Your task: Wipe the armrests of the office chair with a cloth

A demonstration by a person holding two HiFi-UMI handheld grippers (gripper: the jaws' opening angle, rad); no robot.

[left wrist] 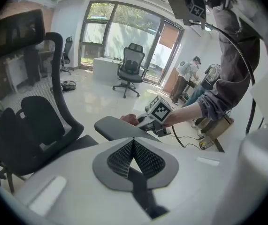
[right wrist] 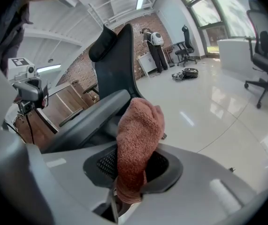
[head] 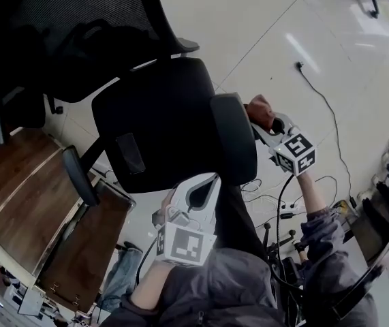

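A person stands over a black chair (head: 160,121) and looks down on it. The right claw (head: 268,120) is closed on a pink-red cloth (right wrist: 138,135). The cloth is bunched up and sticks out past the claw tips. In the head view it sits right of the middle, at the top end of the armrest (head: 235,138) on that side. It looks to be touching that end, or just beside it. I cannot be sure which.

The left claw (left wrist: 134,142) is shut with nothing in it. It hangs low in the middle of the head view, near the lower end of the same armrest, and touches nothing.

The other armrest (head: 78,177) is at the left of the frame, well apart from both claws. It is next to a wooden surface (head: 17,196).

I think this is the wiping of the first armrest, with the cloth at one tip of the pad. The long top of the pad is all there to rub. The next move, I think, is to press the cloth down flat on the pad. Then it should be pulled along the whole length, toward the person. The grip needs to be tight so the cloth does not slip out. The chair may turn when pushed, so the empty claw could hold it steady. After that, the other armrest needs the same rub.
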